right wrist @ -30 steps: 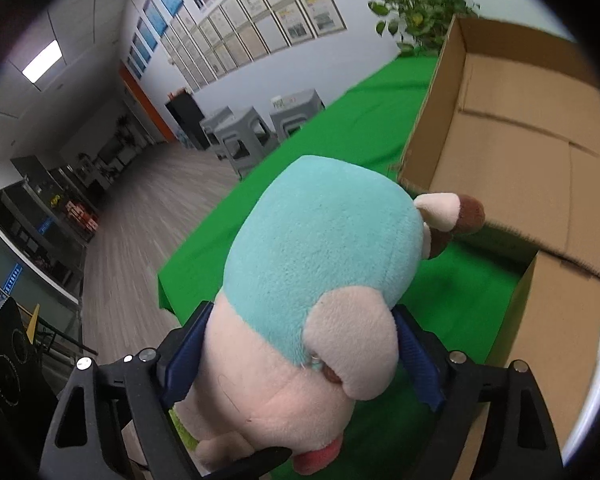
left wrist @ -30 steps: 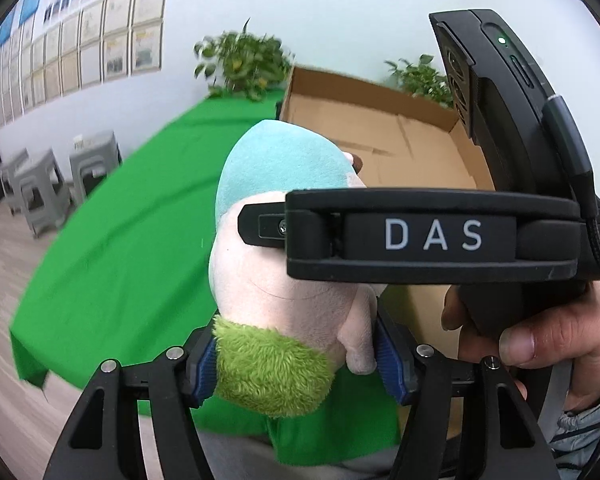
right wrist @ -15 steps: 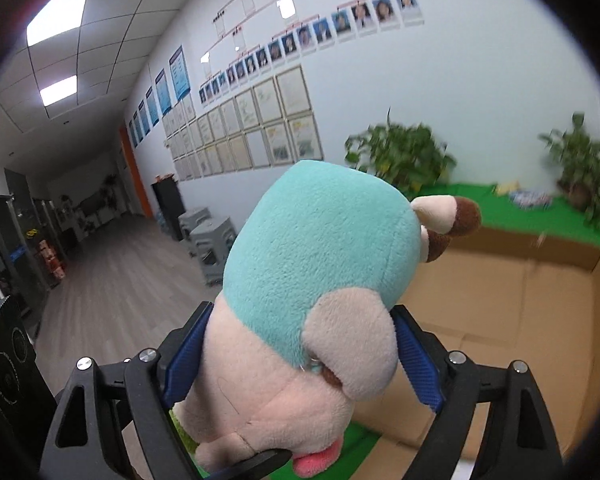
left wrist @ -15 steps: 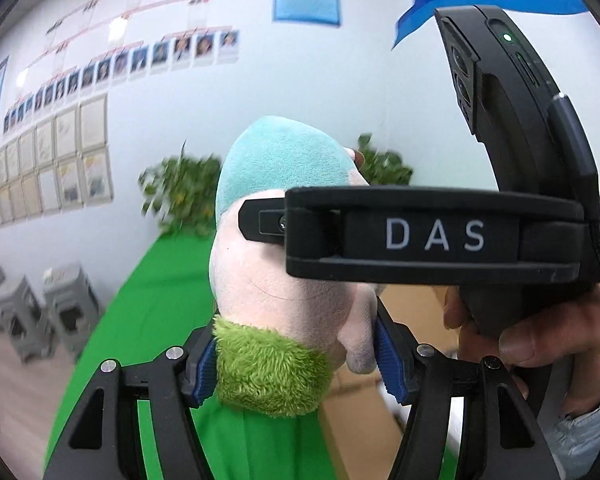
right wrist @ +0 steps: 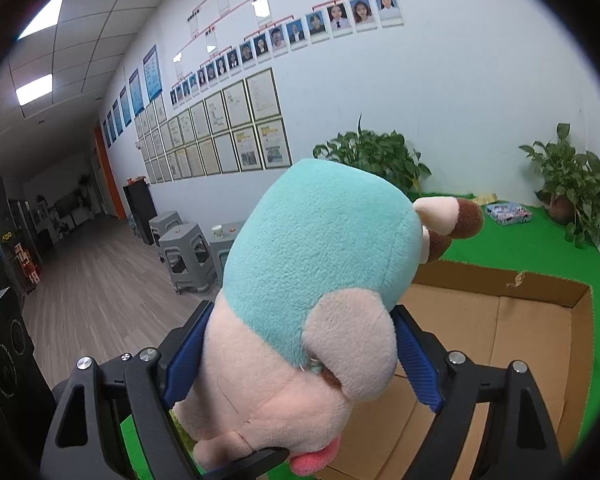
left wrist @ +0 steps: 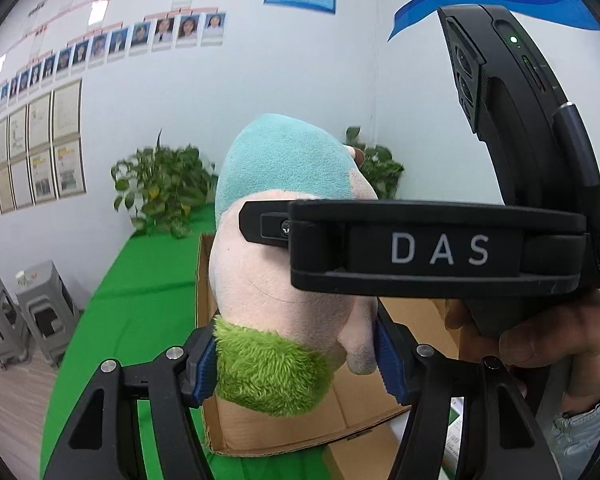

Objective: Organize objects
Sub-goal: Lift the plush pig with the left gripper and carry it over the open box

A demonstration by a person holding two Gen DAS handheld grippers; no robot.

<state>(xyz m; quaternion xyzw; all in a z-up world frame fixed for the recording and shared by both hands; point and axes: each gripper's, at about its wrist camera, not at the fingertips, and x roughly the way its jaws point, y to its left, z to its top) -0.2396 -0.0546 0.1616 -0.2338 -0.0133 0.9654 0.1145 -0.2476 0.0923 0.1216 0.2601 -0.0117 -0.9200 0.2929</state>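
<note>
A plush toy (left wrist: 284, 248) with a teal back, pink body and a green fuzzy patch is held up in the air by both grippers. My left gripper (left wrist: 296, 360) is shut on its green lower end. My right gripper (right wrist: 300, 352) is shut on the plush toy (right wrist: 316, 248) around its pink middle, and its black body crosses the left wrist view, held by a hand (left wrist: 548, 336). An open cardboard box (right wrist: 500, 320) lies below and beyond the toy on the green table (right wrist: 540, 248); the cardboard box (left wrist: 284, 432) also shows under the toy in the left wrist view.
Two potted plants (right wrist: 376, 156) (right wrist: 572, 184) stand at the table's far edge by the white wall. A small colourful packet (right wrist: 508, 213) lies near the right plant. Grey stools (right wrist: 188, 256) stand on the wooden floor to the left of the table.
Both grippers have risen with the toy and swung over the box; the box now sits lower in both views and more of the wall shows. Both grips are unchanged.
</note>
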